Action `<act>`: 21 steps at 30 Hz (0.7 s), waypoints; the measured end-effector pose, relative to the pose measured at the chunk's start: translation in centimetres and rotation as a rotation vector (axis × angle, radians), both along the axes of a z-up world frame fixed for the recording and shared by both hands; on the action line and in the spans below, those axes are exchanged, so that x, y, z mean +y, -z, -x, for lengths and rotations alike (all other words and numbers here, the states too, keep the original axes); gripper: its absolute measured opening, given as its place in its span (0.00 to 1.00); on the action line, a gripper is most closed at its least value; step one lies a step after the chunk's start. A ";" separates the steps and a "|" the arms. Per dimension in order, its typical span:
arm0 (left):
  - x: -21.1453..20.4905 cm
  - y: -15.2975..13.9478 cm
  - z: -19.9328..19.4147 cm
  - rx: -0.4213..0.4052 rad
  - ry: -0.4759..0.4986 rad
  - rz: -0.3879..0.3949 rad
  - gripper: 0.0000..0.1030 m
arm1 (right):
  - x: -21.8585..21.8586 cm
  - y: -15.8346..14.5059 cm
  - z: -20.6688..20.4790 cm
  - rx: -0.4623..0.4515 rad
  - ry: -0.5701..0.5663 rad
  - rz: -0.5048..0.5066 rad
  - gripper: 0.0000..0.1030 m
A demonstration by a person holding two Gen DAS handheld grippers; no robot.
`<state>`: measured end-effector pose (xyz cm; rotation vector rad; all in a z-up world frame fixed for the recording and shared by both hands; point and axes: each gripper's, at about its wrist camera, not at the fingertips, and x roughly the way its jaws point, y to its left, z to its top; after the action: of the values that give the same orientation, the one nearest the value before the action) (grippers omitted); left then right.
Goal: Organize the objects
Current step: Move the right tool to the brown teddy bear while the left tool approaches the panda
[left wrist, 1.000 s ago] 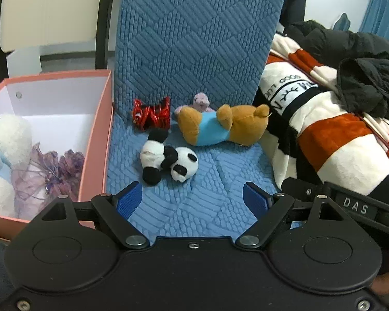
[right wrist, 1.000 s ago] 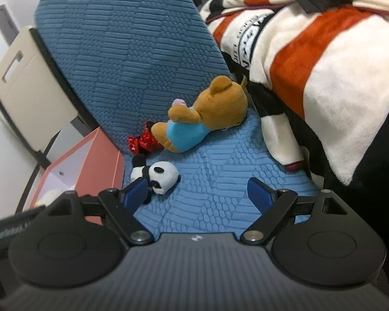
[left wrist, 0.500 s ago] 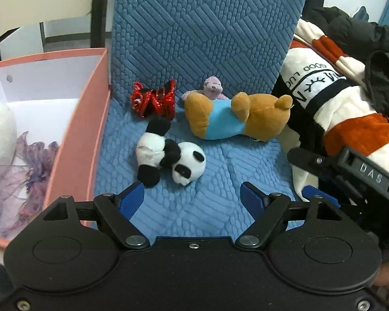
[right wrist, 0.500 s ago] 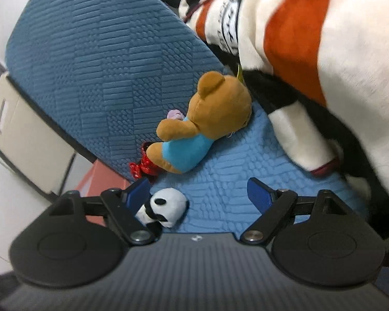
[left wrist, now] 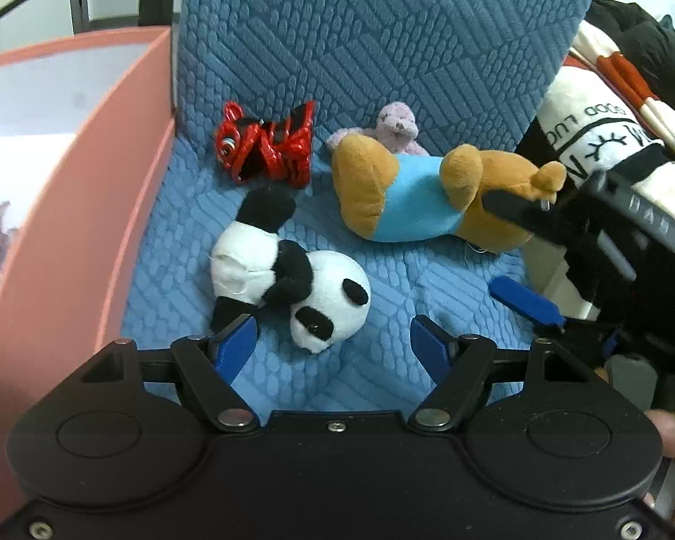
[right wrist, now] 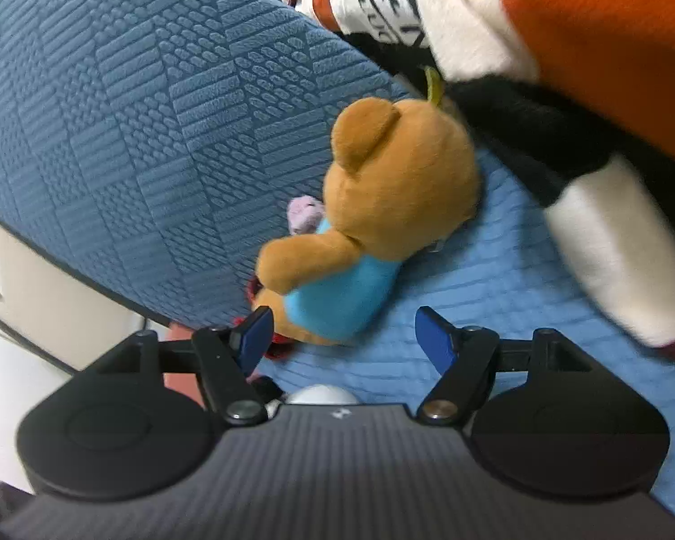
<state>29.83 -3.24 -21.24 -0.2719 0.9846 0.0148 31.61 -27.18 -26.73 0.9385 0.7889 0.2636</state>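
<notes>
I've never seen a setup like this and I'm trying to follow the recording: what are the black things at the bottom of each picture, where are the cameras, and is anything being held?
Each black shape is a hand-held two-finger gripper with blue pads; a person carries one in each hand, and a camera on each looks along its fingers.

The left gripper hangs over a toy panda on a blue quilted seat, beside a pink box. Behind lie a red toy, a small purple plush and a brown bear in a blue shirt.

The right gripper approaches the bear. Both grippers have been closing, yet neither holds anything.
</notes>
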 end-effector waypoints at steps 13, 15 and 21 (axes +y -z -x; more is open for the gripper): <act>-0.1 2.5 -2.6 0.059 -0.075 -0.027 0.55 | 2.7 1.7 -6.4 0.092 -0.001 -0.054 0.81; 0.2 2.7 -2.7 0.063 -0.079 -0.003 0.53 | 3.0 2.1 -6.9 0.106 -0.002 -0.056 0.81; 0.4 2.5 -2.5 0.055 -0.062 0.018 0.42 | 3.6 2.5 -7.9 0.129 -0.002 -0.070 0.82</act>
<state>32.37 -2.80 -23.71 -0.3195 1.0306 0.0702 39.50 -23.62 -29.27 1.0281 0.9044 0.2354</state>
